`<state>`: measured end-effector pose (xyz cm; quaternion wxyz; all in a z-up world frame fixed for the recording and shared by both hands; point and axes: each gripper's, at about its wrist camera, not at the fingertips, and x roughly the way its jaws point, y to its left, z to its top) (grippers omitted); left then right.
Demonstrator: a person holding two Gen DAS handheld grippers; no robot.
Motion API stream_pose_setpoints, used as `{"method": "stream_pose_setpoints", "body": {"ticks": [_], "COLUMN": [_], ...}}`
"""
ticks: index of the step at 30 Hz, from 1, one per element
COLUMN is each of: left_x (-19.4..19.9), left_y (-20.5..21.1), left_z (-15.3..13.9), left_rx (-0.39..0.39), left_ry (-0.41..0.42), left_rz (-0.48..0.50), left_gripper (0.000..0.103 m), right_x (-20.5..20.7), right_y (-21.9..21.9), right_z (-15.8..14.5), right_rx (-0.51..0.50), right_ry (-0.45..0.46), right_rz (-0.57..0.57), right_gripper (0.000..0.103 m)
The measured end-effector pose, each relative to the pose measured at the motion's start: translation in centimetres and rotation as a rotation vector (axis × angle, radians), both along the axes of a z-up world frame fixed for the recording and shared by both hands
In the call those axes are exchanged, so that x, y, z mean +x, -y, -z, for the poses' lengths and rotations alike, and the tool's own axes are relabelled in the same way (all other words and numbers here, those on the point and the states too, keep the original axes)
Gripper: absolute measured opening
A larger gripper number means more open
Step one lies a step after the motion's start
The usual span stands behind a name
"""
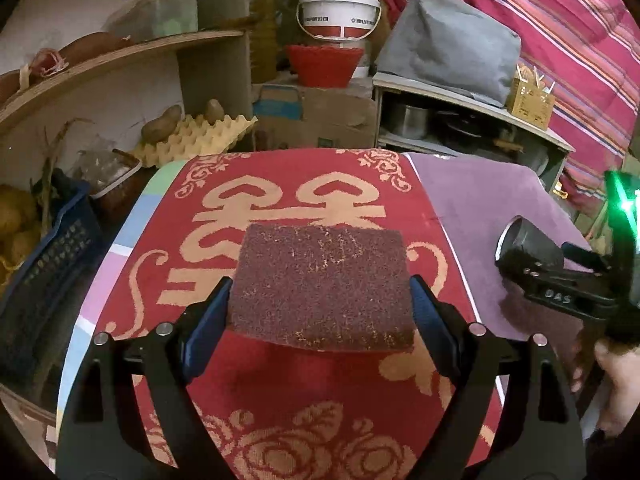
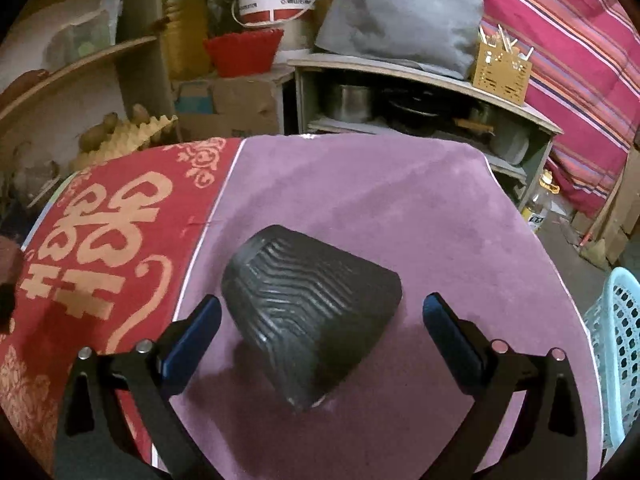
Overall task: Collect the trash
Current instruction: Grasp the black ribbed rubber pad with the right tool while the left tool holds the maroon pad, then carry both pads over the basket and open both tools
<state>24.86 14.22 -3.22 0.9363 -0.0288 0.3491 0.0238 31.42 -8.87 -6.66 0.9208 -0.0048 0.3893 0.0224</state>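
Observation:
My left gripper [image 1: 320, 300] is shut on a dark red scouring pad [image 1: 322, 286], with both blue pads pressed against its sides, and holds it above the red patterned towel [image 1: 280, 380]. My right gripper [image 2: 322, 316] is open, its fingers on either side of a black ribbed plastic container [image 2: 310, 312] that lies tipped on the purple cloth [image 2: 360, 200]. Neither finger touches the container. The right gripper's body also shows at the right edge of the left wrist view [image 1: 560, 276].
A light blue perforated basket [image 2: 620, 360] stands at the table's right edge. Behind the table are a wooden shelf [image 1: 120, 56] with an egg tray and potatoes, a cardboard box [image 1: 320, 116], a red bowl, a white bucket [image 1: 340, 10] and a low cabinet [image 2: 420, 100] with pots.

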Motion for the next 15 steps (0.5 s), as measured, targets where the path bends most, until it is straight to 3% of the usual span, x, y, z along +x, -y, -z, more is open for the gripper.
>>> {"method": "stream_pose_setpoints", "body": {"ticks": [4,6,15], "left_x": [0.0,0.0,0.1], "left_y": [0.4,0.4,1.9], "left_z": [0.0,0.2,0.2], "left_rx": [0.017,0.015,0.049], "left_ry": [0.005,0.001,0.003], "left_rz": [0.007,0.008,0.021], "left_gripper": [0.084,0.084,0.084], "right_x": [0.2,0.0,-1.2], "right_y": [0.4,0.5,0.7], "right_z": [0.2,0.1,-1.1], "right_rx": [0.040,0.056,0.009], "right_ry": [-0.006,0.010,0.050], "right_rz": [-0.027,-0.042,-0.068], "right_gripper": [0.098,0.091,0.087]}}
